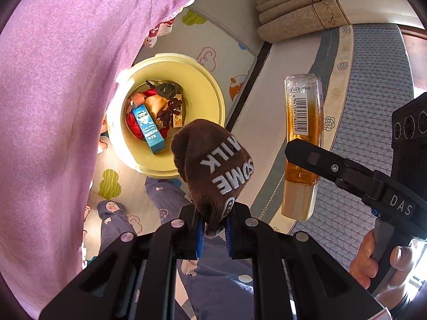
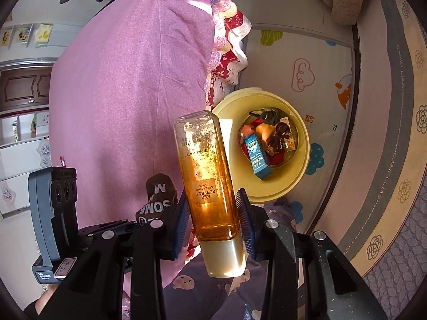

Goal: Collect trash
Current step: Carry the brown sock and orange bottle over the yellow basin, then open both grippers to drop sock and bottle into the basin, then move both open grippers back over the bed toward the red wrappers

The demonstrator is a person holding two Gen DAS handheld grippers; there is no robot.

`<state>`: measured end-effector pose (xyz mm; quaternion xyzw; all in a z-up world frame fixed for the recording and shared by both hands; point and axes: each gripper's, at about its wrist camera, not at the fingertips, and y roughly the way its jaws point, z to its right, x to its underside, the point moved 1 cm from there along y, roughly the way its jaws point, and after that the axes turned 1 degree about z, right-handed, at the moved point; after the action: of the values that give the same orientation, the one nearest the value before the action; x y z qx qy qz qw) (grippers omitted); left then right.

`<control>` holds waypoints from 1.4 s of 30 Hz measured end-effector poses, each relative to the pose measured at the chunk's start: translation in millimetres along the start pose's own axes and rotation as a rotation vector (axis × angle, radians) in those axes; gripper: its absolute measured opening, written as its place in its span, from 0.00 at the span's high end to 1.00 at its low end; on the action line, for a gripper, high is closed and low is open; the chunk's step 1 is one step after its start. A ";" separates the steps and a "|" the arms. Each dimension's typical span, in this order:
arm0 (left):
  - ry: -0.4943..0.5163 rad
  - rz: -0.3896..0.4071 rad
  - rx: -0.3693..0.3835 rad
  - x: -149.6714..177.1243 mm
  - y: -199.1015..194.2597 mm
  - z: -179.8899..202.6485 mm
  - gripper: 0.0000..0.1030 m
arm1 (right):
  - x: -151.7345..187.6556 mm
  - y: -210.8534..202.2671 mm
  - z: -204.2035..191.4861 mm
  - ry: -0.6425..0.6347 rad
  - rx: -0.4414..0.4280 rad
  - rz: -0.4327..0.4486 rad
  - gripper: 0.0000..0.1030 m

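My left gripper is shut on a brown knitted item with white letters, held above and beside the yellow bin. My right gripper is shut on an amber cosmetic bottle with a cream cap; it also shows in the left wrist view. The yellow bin on the floor holds a blue carton, a red item, a brown bow and other trash. The brown item also shows at the left of the right wrist view.
A purple bedspread hangs at the left, close to the bin. A patterned play mat covers the floor. A round rug with flower border lies to the right. The person's patterned trousers are below the grippers.
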<state>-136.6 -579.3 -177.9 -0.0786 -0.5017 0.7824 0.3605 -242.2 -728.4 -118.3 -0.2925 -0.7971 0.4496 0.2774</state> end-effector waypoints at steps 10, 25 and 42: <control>-0.089 -0.010 -0.012 -5.1 7.0 -8.2 0.43 | -12.2 -2.7 15.3 0.054 -0.035 -0.008 0.56; -0.113 0.065 0.001 17.4 -26.5 -29.6 0.41 | -10.0 4.2 -39.6 -0.042 -0.036 -0.035 0.56; -0.398 0.308 0.080 92.1 -132.3 -198.5 0.40 | 38.9 83.7 -239.7 -0.348 -0.012 -0.136 0.56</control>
<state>-43.2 -344.2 -140.7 0.0159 -0.5134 0.8474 0.1343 -81.3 -532.1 -78.9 -0.1574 -0.8535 0.4690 0.1636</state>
